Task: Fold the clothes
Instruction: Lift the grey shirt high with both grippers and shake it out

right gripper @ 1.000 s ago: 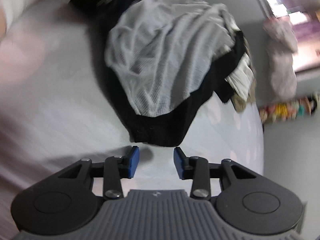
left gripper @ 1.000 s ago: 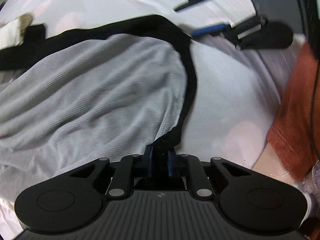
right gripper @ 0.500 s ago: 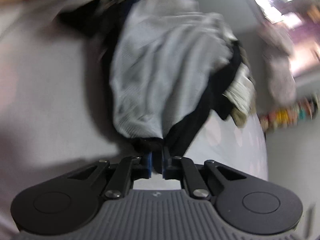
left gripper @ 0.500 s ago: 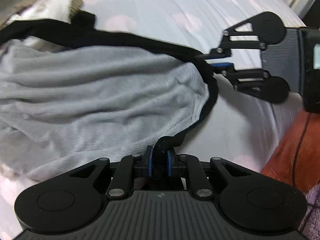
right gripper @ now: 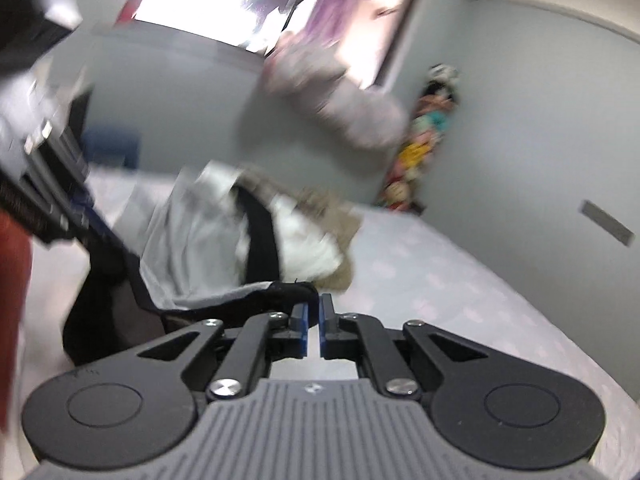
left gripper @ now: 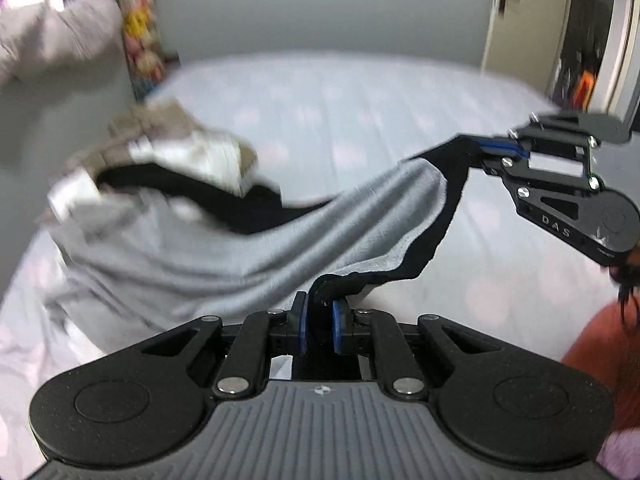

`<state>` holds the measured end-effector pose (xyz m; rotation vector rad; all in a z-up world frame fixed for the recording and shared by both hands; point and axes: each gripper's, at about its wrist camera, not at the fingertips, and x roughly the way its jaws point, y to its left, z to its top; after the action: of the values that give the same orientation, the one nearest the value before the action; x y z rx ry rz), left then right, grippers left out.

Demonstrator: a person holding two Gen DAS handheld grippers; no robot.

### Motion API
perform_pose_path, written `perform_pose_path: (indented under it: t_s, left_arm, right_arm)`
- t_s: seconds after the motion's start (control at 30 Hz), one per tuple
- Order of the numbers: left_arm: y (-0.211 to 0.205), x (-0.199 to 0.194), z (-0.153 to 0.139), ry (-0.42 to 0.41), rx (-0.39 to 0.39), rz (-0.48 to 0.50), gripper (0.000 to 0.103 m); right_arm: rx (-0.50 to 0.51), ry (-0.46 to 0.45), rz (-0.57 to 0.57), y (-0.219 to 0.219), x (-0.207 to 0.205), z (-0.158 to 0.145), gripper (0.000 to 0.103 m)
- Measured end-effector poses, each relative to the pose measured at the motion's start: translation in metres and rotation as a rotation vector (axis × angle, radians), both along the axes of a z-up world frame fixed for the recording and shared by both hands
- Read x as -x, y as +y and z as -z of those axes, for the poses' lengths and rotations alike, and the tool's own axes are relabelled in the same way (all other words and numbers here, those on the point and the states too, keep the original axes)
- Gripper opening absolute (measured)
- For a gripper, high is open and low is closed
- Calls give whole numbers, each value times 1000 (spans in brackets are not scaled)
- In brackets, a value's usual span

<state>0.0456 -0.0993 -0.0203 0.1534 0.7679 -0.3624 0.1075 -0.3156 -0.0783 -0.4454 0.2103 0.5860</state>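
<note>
We've got both grippers up off the bed [left gripper: 360, 120] w/ a grey shirt [left gripper: 224, 256] strung between them. Left gripper [left gripper: 319, 322]: jaws clamped on the black hem [left gripper: 432, 240] of the shirt, a bunched bit of that trim sits right between the blue pads and sticks up just past the tips. From there the hem runs ahead and to the right, up to the right gripper [left gripper: 490, 152], which shows sideways in the left cam, its jaws pinched together on the black corner of the same hem. In the right cam the right gripper [right gripper: 313, 330] has its pads nearly together, only a thin slit showing, and the black edge [right gripper: 288, 290] bunches right at the tips and trails off to the left; how much cloth is actually inside the slit we can't tell, pic is blurry. Rest of the shirt hangs ahead and left of the left jaws, sagging down to the bed, w/ a beige-and-white pile of other clothes [left gripper: 180, 148] lying beyond it. Further back, left of the jaws, there's a grey wall [left gripper: 280, 4] and a strip of colourful toys [left gripper: 140, 36] in the corner.
</note>
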Motion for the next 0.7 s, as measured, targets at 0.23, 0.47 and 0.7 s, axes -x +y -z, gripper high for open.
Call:
perform_pose_path:
  t_s: [0.23, 0.47, 0.7]
  left_arm:
    - [-5, 30, -95, -265, 83, 51, 7]
    - [-4, 66, -194, -511, 178, 136, 6]
    - [-4, 88, -247, -613, 245, 214, 4]
  right_arm:
    - [-110, -260, 95, -7, 47, -87, 5]
    - [-220, -516, 155, -29, 109, -170, 5]
    - [-268, -594, 176, -51, 153, -217, 5]
